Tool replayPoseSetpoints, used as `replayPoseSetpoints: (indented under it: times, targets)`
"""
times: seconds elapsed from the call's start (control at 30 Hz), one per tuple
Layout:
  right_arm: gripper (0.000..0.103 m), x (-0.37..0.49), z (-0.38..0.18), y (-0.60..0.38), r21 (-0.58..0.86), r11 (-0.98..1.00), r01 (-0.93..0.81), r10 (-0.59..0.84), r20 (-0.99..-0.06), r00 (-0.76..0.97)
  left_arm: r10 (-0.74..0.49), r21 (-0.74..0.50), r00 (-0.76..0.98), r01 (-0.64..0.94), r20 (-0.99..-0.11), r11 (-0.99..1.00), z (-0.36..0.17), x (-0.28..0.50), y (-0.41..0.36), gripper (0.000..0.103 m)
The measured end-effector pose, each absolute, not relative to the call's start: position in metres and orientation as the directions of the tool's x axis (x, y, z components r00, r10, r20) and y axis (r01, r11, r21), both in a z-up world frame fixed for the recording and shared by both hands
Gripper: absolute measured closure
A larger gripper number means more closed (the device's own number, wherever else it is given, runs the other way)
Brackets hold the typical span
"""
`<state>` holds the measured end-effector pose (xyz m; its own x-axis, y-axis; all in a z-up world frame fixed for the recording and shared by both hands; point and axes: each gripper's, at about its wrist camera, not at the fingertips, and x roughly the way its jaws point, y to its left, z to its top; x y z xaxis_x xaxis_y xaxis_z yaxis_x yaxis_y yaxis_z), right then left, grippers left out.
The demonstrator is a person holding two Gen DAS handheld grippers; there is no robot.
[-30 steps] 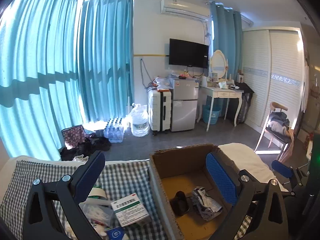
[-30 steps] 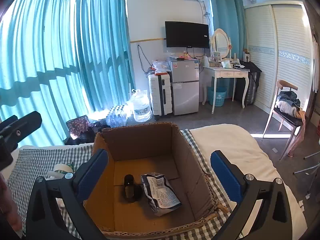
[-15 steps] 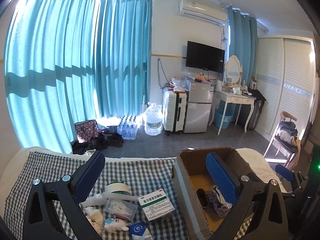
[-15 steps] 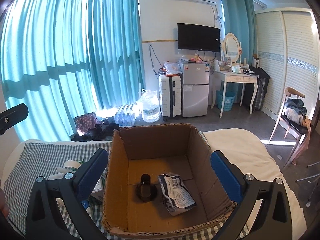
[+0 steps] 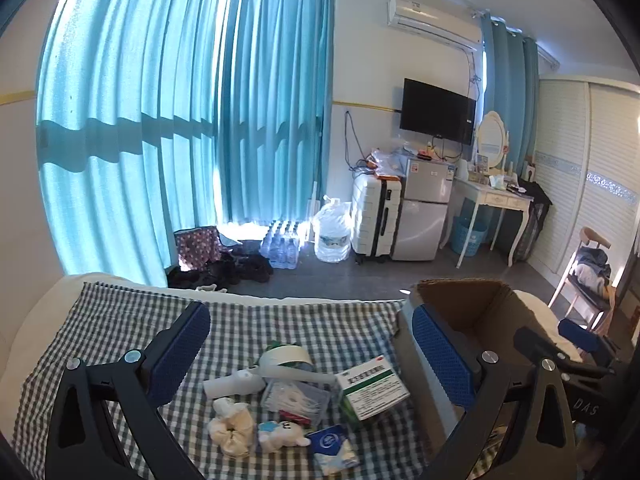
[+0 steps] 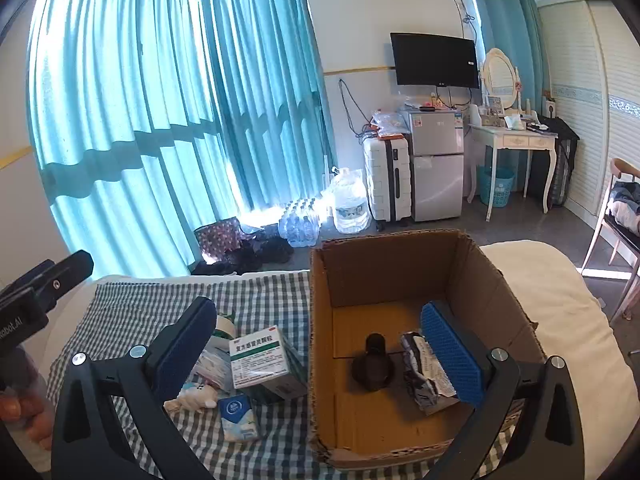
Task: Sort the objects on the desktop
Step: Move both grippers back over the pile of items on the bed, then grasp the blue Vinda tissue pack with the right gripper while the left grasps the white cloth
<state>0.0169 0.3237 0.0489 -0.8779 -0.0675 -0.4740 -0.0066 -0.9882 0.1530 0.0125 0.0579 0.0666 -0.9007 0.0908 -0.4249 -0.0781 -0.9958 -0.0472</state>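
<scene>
On the checked cloth [image 5: 120,320] lies a pile of small items: a green-and-white medicine box [image 5: 372,390], a tape roll [image 5: 285,358], a clear plastic case [image 5: 296,398], a cream scrunchie [image 5: 232,428], a small plush toy [image 5: 280,436] and a blue tissue pack [image 5: 334,450]. My left gripper [image 5: 310,360] hangs open above them. The cardboard box [image 6: 320,320] stands to their right, holding a black bottle [image 6: 374,362] and a crumpled packet [image 6: 426,376]. My right gripper [image 6: 316,352] is open over the box's left wall, with the medicine box [image 6: 262,354] and tissue pack [image 6: 236,416] below.
The cloth covers a white bed [image 6: 560,320] whose bare part lies right of the box. Behind are blue curtains [image 5: 160,120], water bottles [image 5: 282,246], a suitcase [image 5: 374,216], a small fridge [image 5: 424,208] and a dressing table [image 5: 496,200]. A person's hand [image 6: 24,412] shows at the left.
Both grippers have swung left, away from the box. The left one went from over the box's edge to above the pile; the right one now straddles the box's left wall.
</scene>
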Motion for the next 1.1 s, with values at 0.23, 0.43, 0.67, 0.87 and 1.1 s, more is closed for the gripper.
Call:
replayPoseSetpoints:
  times: [0.23,0.43,0.67,0.87,1.1]
  targets:
    - [0.0,0.013,0.04,0.301,0.133,-0.991,-0.005,-0.06,-0.477,-0.877,0.037,-0.027,-0.896,-0.028,-0.443,-0.999,0.05,0.008,0.026,0.0]
    - [0.0,0.009,0.035,0.285,0.113,-0.994,0.004,-0.058,-0.479,-0.876,0.002,-0.026,-0.875,0.013,-0.483,-1.0,0.042,-0.002,-0.004,0.0]
    - [0.0,0.006,0.025,0.258,0.099,-0.993,0.057,-0.099,-0.495,-0.863,-0.058,0.035,-0.856,0.046,-0.514,-0.998,0.011,-0.006,-0.023,0.0]
    - [0.0,0.003,0.009,0.219,0.024,-0.99,0.139,-0.131,-0.516,-0.846,-0.068,0.037,-0.814,0.058,-0.577,-0.998,-0.02,-0.018,-0.043,0.0]
    - [0.0,-0.001,-0.021,0.181,-0.068,-0.964,0.257,-0.171,-0.582,-0.795,-0.059,0.031,-0.732,0.051,-0.678,-0.998,-0.056,-0.038,-0.059,0.0]
